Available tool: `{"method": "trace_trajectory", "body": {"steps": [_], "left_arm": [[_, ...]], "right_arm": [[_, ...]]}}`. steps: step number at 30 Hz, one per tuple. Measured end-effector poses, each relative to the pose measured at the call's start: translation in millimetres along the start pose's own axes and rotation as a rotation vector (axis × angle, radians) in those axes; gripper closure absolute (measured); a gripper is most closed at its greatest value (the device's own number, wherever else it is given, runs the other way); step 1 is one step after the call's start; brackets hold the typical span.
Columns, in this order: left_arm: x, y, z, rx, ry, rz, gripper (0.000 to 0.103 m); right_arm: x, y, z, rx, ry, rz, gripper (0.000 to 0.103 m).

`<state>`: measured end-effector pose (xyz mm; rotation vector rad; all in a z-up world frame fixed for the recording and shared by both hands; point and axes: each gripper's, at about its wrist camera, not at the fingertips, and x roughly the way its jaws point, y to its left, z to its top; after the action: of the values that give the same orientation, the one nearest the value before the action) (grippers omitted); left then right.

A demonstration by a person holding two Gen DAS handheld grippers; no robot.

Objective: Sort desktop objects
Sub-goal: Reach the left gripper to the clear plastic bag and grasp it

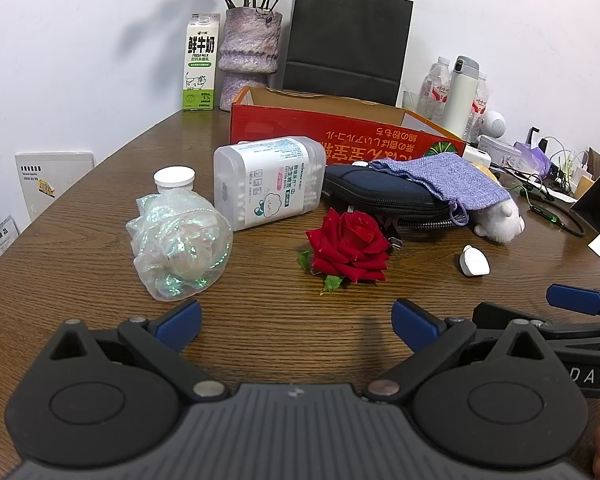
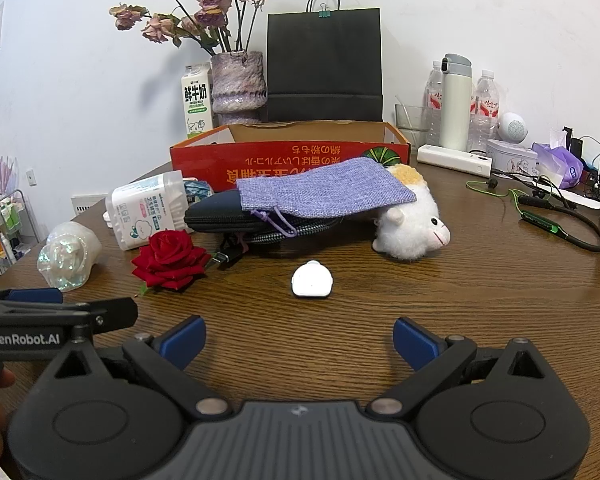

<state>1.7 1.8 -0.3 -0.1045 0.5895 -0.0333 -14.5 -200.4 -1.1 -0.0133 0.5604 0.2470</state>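
On the wooden desk lie a red rose (image 1: 350, 246) (image 2: 169, 259), a small white case (image 1: 475, 261) (image 2: 312, 280), a cotton-swab box (image 1: 270, 182) (image 2: 148, 209) on its side, an iridescent wrapped bottle (image 1: 180, 236) (image 2: 69, 254), a black pouch (image 1: 384, 196) (image 2: 236, 218) under a purple drawstring bag (image 1: 436, 180) (image 2: 320, 192), and a white plush toy (image 1: 500, 220) (image 2: 412, 224). A red open cardboard box (image 1: 340, 128) (image 2: 292, 152) stands behind them. My left gripper (image 1: 296, 320) is open and empty, in front of the rose. My right gripper (image 2: 300, 340) is open and empty, in front of the white case.
At the back stand a milk carton (image 1: 200, 64), a vase of dried roses (image 1: 250, 60), and a black paper bag (image 1: 346, 40). At the right are water bottles, a white flask (image 2: 455, 104), a tin, cables and green-black earphones (image 2: 556, 224).
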Motion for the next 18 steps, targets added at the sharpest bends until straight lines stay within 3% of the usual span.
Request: {"method": "trace_trajectory", "body": {"steps": [10,14,18], "left_arm": [[-2.1,-0.1,-0.3,0.000,-0.004,0.000,0.000],[-9.5,4.8,-3.4,-0.029,-0.059,-0.016,0.000],[-15.6,13.4,0.6,-0.034,-0.096,0.029,0.000]], "right_arm": [[1.0,0.3,1.7,-0.001,0.001,0.001,0.003],[3.6,-1.6,3.7,-0.001,0.025,0.002,0.003],[2.3,-5.3,7.1,-0.011,0.027,0.006,0.005]]}}
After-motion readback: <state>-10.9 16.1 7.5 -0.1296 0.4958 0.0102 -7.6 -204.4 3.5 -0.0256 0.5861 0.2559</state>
